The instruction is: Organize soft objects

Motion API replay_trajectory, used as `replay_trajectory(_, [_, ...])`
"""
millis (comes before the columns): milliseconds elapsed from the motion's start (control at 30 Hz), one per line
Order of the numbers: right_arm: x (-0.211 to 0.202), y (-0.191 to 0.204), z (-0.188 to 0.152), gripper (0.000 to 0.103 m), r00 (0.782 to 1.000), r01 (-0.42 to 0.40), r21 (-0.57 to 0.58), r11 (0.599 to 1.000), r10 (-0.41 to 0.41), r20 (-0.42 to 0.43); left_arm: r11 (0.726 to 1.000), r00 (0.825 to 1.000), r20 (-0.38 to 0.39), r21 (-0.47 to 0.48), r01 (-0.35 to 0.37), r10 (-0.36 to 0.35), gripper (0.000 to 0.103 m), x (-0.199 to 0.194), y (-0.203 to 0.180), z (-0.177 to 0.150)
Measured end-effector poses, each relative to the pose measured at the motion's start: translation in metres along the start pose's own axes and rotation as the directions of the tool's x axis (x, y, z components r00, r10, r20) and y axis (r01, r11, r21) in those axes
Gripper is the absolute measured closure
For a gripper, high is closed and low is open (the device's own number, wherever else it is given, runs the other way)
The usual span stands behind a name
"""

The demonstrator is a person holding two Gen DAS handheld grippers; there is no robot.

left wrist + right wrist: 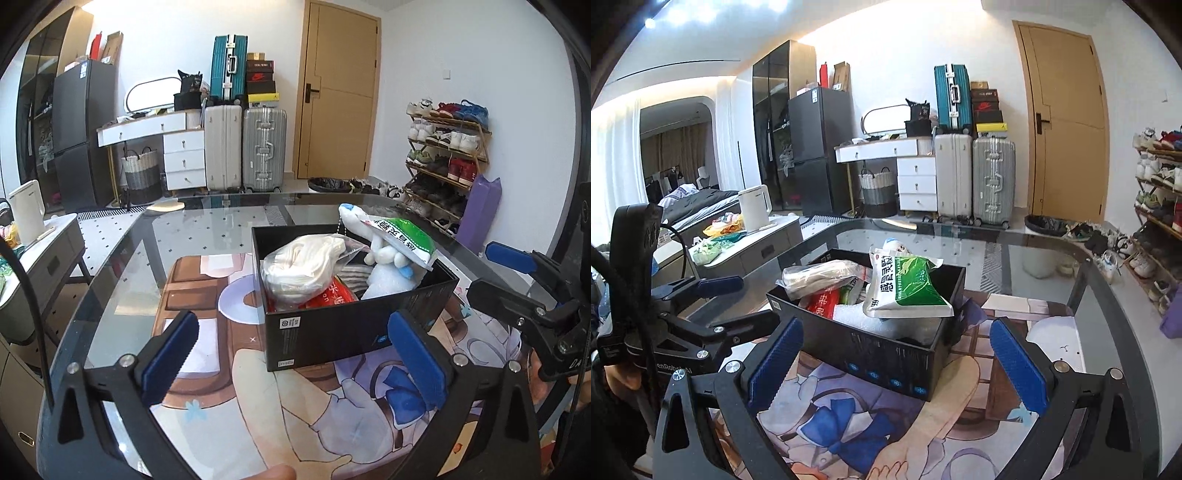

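**One black box, several soft items inside, two empty grippers**

One black box [354,328] stands on the illustrated mat [229,369] that covers part of the glass table [122,266]. Four soft packages can be counted in it, plus a white plush toy. One clear bag of white fabric [303,269] leans at the box's left side. One red packet [328,297] lies under that bag. One green-and-white pouch [905,291] rests tilted across the top, reaching over the rim on the right. The white plush toy [388,254] with blue accents pokes up beneath the pouch, and one white bubble-textured bundle [388,284] sits low in the box beside it. Whether more lies deeper in the box cannot be told.

The left gripper [295,350] hovers just before the box's near corner, its two blue-padded fingers spread wide and carrying nothing. The right gripper [897,358] faces the box's long side, fingers likewise wide apart and empty.

Against the far wall stand three suitcases [243,147]: one teal on top, one white and one silver below. One shoe rack [447,158] stands at the right.
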State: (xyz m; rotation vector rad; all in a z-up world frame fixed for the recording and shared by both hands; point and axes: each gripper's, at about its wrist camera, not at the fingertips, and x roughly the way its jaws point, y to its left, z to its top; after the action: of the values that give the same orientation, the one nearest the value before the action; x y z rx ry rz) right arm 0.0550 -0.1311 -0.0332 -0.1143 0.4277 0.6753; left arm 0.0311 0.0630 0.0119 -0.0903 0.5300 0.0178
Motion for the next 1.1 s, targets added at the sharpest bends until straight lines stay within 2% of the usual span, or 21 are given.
replay_trajectory(267, [-0.004, 0.004, -0.008, 0.001, 0.999, 0.02, -0.01, 1.0, -0.02, 0.037, 1.0, 0.998, 0.06, -0.003, -0.013, 0.013, 0.0, -0.006, -0.001, 0.001])
replay_trajectory(1100, [-0.01, 0.0, -0.011, 0.001, 0.996, 0.028, -0.014, 1.0, -0.027, 0.082, 0.999, 0.996, 0.084, 0.011, -0.038, 0.037, 0.0, -0.009, -0.007, 0.0])
